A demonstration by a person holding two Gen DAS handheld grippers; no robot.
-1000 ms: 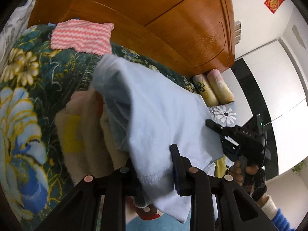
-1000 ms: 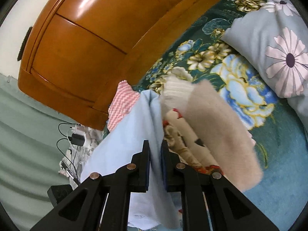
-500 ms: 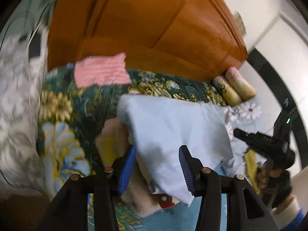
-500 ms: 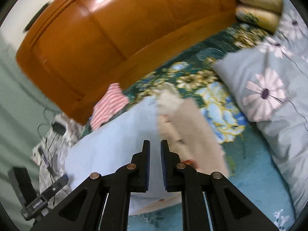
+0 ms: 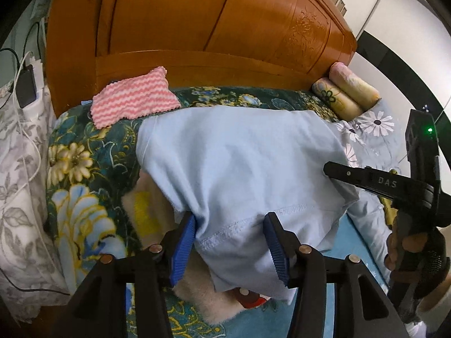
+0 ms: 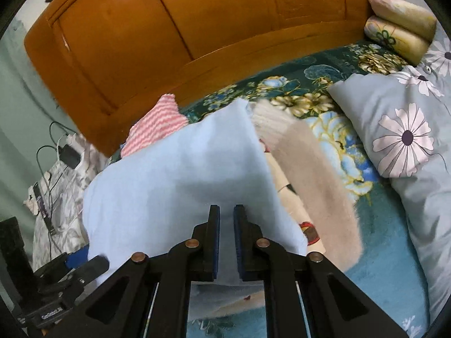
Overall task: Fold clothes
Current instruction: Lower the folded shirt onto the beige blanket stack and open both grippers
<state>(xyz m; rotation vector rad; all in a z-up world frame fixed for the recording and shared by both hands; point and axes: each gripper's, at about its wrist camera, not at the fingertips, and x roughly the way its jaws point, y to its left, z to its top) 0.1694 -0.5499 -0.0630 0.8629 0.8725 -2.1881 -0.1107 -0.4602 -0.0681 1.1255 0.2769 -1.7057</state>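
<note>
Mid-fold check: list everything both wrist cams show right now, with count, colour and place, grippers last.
light blue garment: 1, pale blue, draped over the beige one on the bed
beige fleece garment: 1, beige, under the blue one
striped cloth: 1, pink and white, by the headboard
bedspread: 1, dark green floral
headboard: 1, orange wood
rolled pillows: 2, yellowish floral, far corner
daisy quilt: 1, grey
left gripper: jaws opening, hem between the pads
right gripper: shut on the blue garment's edge

left gripper (image 5: 231,242): black, blue ribbed pads | right gripper (image 6: 226,225): black, possibly blue-padded
</note>
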